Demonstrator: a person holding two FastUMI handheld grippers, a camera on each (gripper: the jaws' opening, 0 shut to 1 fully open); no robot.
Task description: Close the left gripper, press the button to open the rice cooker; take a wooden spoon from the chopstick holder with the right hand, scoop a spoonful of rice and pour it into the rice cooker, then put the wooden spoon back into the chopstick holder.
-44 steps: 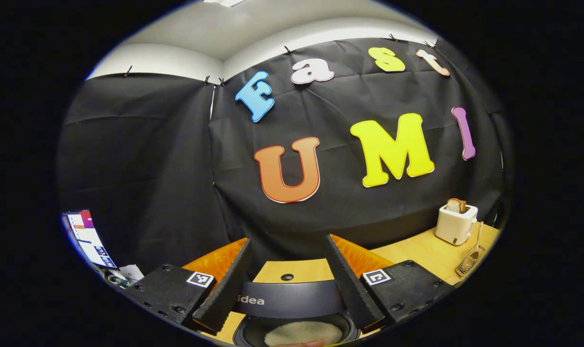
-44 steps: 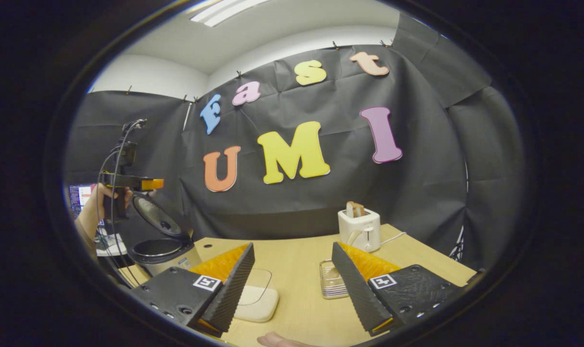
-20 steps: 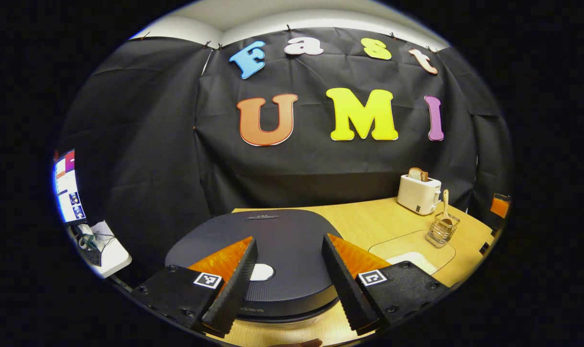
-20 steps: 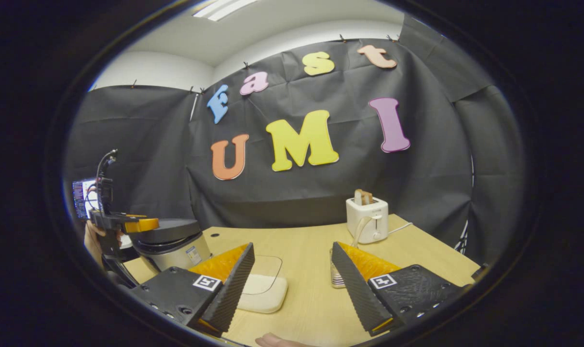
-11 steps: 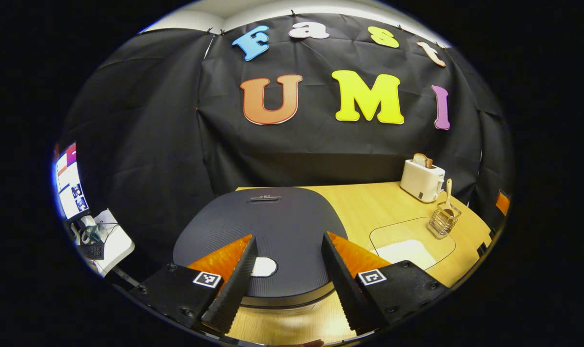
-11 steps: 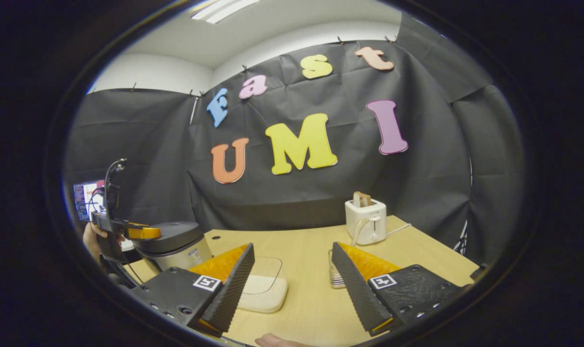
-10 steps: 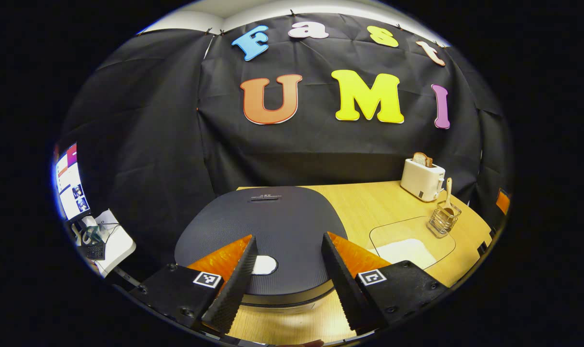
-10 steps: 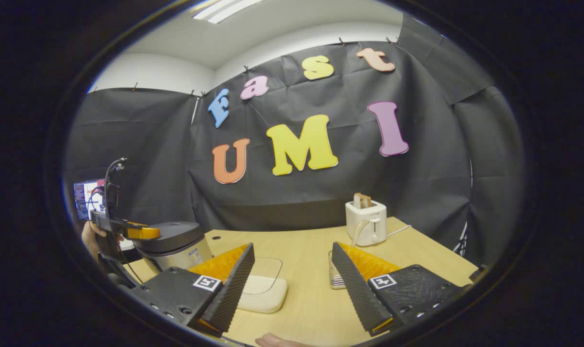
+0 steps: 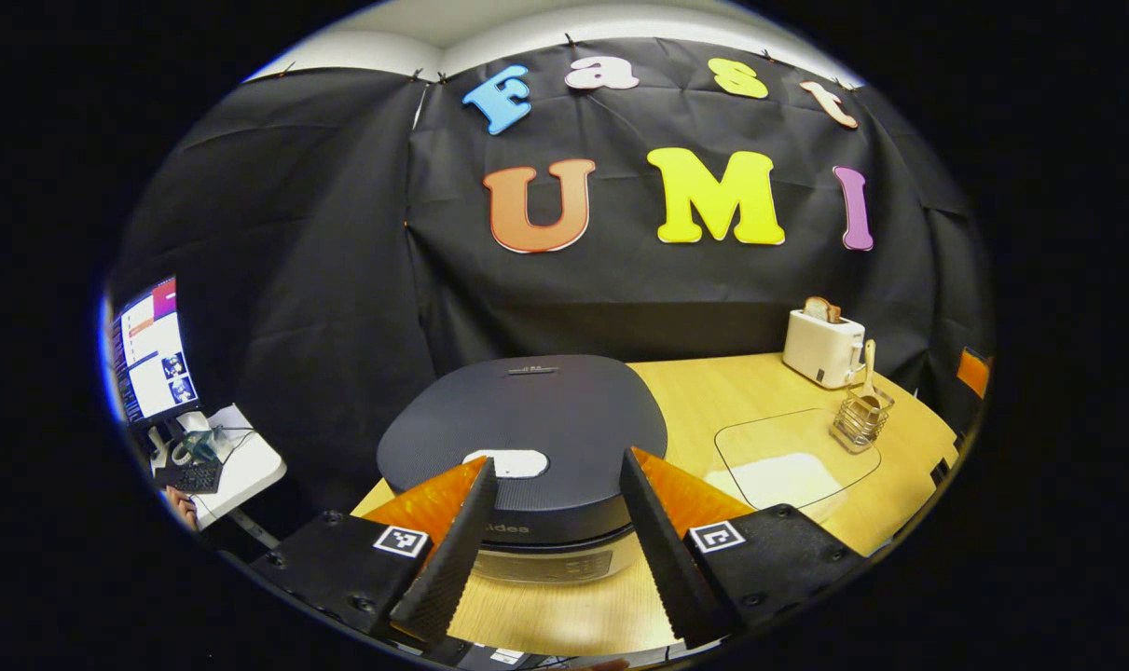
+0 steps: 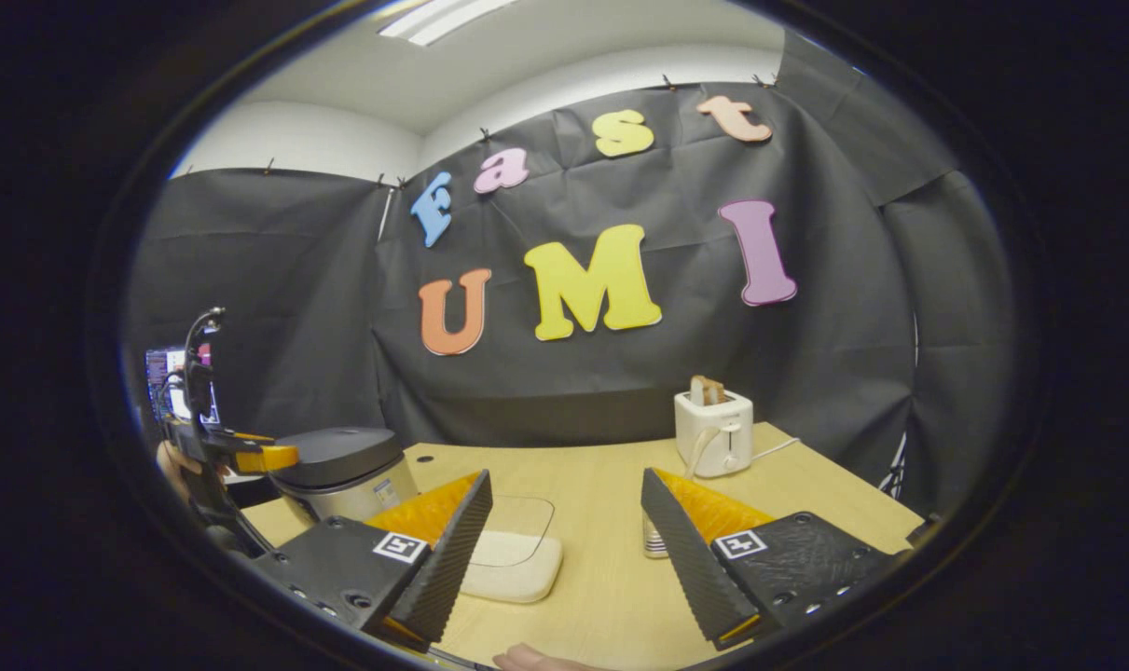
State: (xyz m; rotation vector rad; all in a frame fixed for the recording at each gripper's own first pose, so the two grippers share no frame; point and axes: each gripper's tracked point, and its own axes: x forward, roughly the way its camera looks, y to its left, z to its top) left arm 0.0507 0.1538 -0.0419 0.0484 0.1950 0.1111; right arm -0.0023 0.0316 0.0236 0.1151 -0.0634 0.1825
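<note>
We see our left gripper (image 9: 557, 545) spread wide before the lidded dark round rice cooker (image 9: 524, 438); a wooden spoon (image 9: 868, 373) stands in the wire chopstick holder (image 9: 860, 421).

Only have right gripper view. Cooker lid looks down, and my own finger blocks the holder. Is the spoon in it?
Observer: Yes. In the left gripper view the wooden spoon stands handle-up in the chopstick holder, just in front of the toaster.
Operator: Left gripper closed for the button press?
Observer: No. The left gripper is open, with its jaws wide apart and pointing over the rice cooker lid. The pale oval button shows beside one fingertip.
</note>
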